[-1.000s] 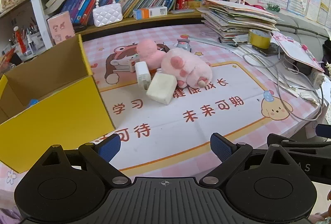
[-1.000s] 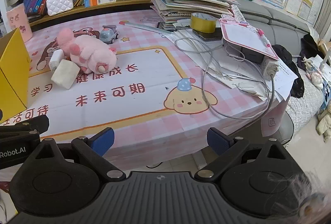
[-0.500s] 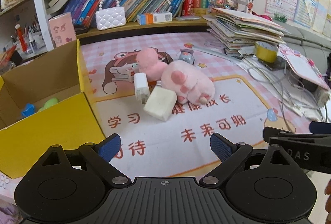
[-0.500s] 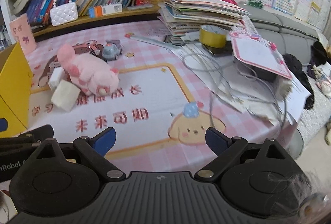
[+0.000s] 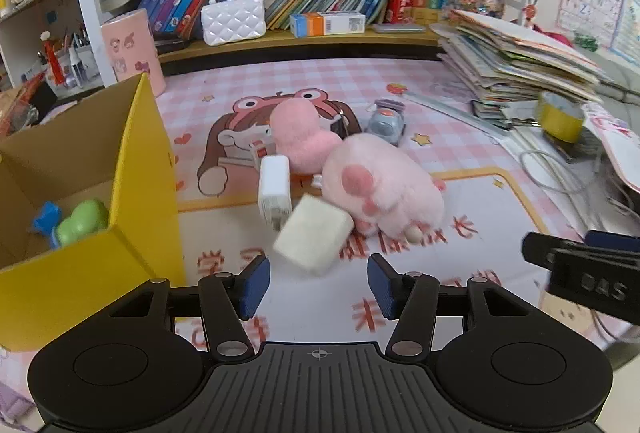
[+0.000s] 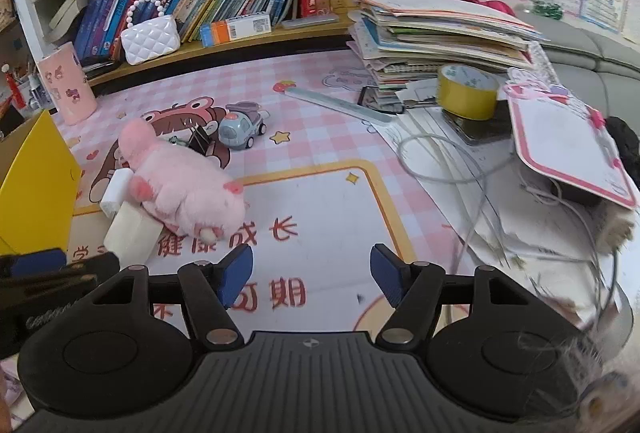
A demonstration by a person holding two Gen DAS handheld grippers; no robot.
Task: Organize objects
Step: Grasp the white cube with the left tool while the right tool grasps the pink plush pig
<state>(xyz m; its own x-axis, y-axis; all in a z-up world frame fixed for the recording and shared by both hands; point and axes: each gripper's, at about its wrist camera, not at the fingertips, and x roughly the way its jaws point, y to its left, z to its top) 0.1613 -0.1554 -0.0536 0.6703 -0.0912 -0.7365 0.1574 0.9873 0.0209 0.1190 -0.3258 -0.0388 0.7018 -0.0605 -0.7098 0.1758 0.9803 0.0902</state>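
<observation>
In the left wrist view, the left gripper [image 5: 318,283] sits at lower centre with its 2 blue-padded jaws apart and nothing between them; they have just been closing in. Just above the jaws, in the middle of the frame, a cream foam block [image 5: 313,239] lies tilted on the pink checked tablecloth [image 5: 460,161], touching a white charger [image 5: 274,189] on its upper left and a pink plush toy [image 5: 360,173] on its right. Behind the plush, a small grey toy car [image 5: 386,122] stands near the upper centre. At the left edge, an open yellow cardboard box [image 5: 144,193] holds a green toy [image 5: 82,221] and a blue piece [image 5: 46,216]. In the right wrist view, the right gripper [image 6: 311,275] is at lower centre, its jaws also apart and empty over the printed cloth, and they too have just been narrowing. The plush lies at left of centre there, with a black binder clip [image 6: 200,141] just behind it. A roll of yellow tape [image 6: 468,91] rests at upper right beside a tall stack of books [image 6: 440,29], and white cables [image 6: 452,169] loop across the right side.
</observation>
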